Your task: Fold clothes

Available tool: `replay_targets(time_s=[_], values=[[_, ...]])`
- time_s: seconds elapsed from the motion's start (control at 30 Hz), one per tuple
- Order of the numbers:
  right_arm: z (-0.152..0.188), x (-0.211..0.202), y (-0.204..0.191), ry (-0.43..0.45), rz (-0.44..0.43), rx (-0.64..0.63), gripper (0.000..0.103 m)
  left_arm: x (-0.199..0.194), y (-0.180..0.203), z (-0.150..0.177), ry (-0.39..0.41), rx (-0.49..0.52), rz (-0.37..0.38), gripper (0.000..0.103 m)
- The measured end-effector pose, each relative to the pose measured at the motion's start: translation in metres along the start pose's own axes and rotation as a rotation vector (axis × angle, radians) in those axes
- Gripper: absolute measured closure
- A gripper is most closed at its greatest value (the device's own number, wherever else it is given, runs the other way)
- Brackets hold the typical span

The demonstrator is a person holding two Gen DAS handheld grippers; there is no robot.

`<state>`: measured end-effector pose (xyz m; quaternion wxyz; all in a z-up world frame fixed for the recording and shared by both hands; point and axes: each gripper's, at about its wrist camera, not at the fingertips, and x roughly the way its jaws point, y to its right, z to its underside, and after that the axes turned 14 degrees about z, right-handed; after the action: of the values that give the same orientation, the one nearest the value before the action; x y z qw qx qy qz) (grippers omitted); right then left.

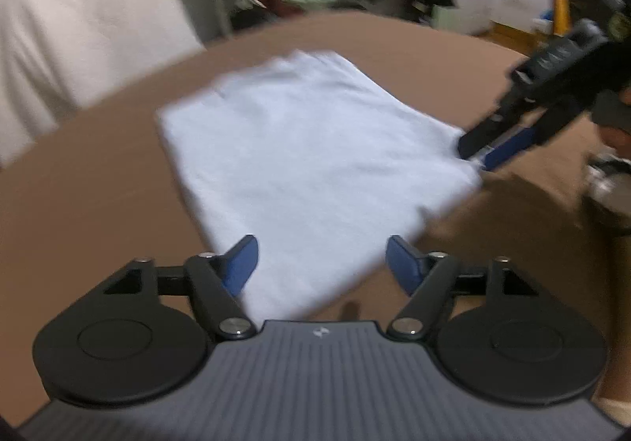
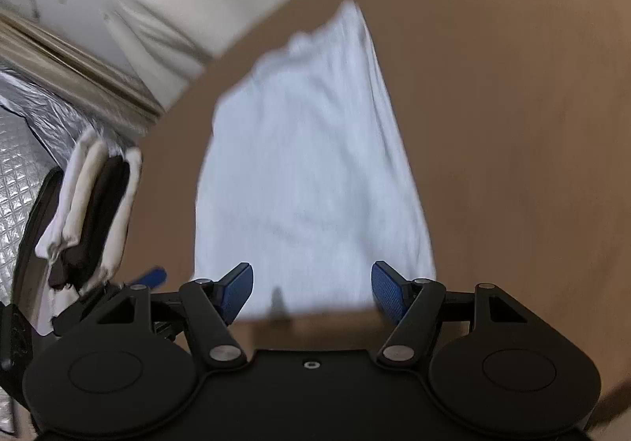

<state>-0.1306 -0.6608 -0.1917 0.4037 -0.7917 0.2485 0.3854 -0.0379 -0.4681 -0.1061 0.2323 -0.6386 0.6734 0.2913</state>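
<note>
Hovering with both sets of fingers spread and empty, we risk dragging the folded white garment [image 1: 307,165] crooked across the brown surface [image 1: 79,204] if the right gripper [image 1: 479,157] at 3 o'clock snags its corner.

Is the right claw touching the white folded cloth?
Cannot tell. In the left wrist view the right claw meets the white folded cloth's corner, but blur hides any contact or gap.

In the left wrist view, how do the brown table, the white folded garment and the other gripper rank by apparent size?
1. Brown table, the largest.
2. White folded garment.
3. Right gripper, the smallest; only part of it shows at the frame edge.
</note>
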Motion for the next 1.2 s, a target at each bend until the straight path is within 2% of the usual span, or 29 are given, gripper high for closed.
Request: replay_targets(time_s=[0.03, 0.1, 0.23, 0.27, 0.33, 0.37, 0.4, 0.43, 0.47, 0.6, 0.63, 0.73, 0.77, 0.8, 0.83, 0.87, 0.93, 0.97, 1.07, 1.13, 1.2], values=[[0.005, 0.002, -0.001, -0.022, 0.004, 0.001, 0.031, 0.003, -0.003, 0.004, -0.028, -0.021, 0.035, 0.030], [0.012, 0.006, -0.002, -0.054, -0.028, 0.021, 0.031, 0.014, -0.002, 0.011, -0.089, -0.022, 0.021, 0.030], [0.019, 0.028, -0.001, -0.176, -0.102, 0.121, 0.031, 0.033, 0.001, 0.010, -0.111, 0.123, -0.157, 0.030], [0.018, 0.036, 0.000, -0.198, -0.095, 0.146, 0.031, 0.036, -0.003, 0.008, -0.108, 0.116, -0.158, 0.030], [0.018, 0.045, 0.001, -0.201, -0.082, 0.187, 0.031, 0.039, -0.014, 0.004, -0.094, 0.065, -0.140, 0.037], [0.016, 0.046, 0.003, -0.191, -0.090, 0.210, 0.031, 0.037, -0.022, 0.001, -0.069, 0.010, -0.111, 0.052], [0.016, 0.045, 0.004, -0.175, -0.099, 0.233, 0.031, 0.035, -0.029, 0.001, -0.041, -0.032, -0.074, 0.074], [0.015, 0.045, 0.006, -0.159, -0.108, 0.256, 0.030, 0.031, -0.031, -0.001, -0.014, -0.055, -0.049, 0.080], [0.014, 0.044, 0.008, -0.142, -0.117, 0.279, 0.029, 0.027, -0.033, -0.002, 0.014, -0.079, -0.025, 0.083], [0.022, 0.048, 0.024, -0.110, -0.164, 0.416, 0.030, 0.024, -0.027, -0.007, 0.051, -0.048, -0.056, 0.088], [0.023, 0.047, 0.030, -0.093, -0.173, 0.456, 0.032, 0.024, -0.027, -0.008, 0.055, -0.049, -0.055, 0.088], [0.023, 0.044, 0.042, -0.020, -0.148, 0.511, 0.051, 0.027, -0.032, -0.009, 0.060, -0.071, -0.044, 0.084], [0.023, 0.042, 0.044, 0.009, -0.130, 0.517, 0.069, 0.030, -0.035, -0.008, 0.045, -0.088, -0.036, 0.073], [0.020, 0.040, 0.043, 0.039, -0.096, 0.487, 0.084, 0.033, -0.037, -0.006, 0.014, -0.106, -0.033, 0.044], [0.018, 0.037, 0.041, 0.069, -0.061, 0.453, 0.084, 0.039, -0.040, -0.004, -0.023, -0.121, -0.046, 0.037], [0.015, 0.036, 0.036, 0.088, -0.042, 0.418, 0.085, 0.042, -0.039, 0.000, -0.017, -0.106, -0.060, 0.038], [0.014, 0.029, 0.025, 0.137, -0.005, 0.333, 0.087, 0.044, -0.034, 0.003, -0.006, -0.054, -0.087, 0.060], [0.013, 0.024, 0.020, 0.164, 0.016, 0.283, 0.089, 0.043, -0.028, 0.001, -0.016, -0.023, -0.093, 0.083], [0.014, 0.002, 0.015, 0.229, -0.025, 0.223, 0.091, 0.035, -0.009, -0.005, -0.007, 0.050, -0.149, 0.093], [0.017, -0.016, 0.016, 0.271, -0.058, 0.201, 0.092, 0.022, 0.001, -0.007, 0.043, 0.067, -0.182, 0.094], [0.020, -0.033, 0.014, 0.306, -0.060, 0.170, 0.092, 0.006, 0.004, -0.010, 0.109, 0.038, -0.193, 0.095]])
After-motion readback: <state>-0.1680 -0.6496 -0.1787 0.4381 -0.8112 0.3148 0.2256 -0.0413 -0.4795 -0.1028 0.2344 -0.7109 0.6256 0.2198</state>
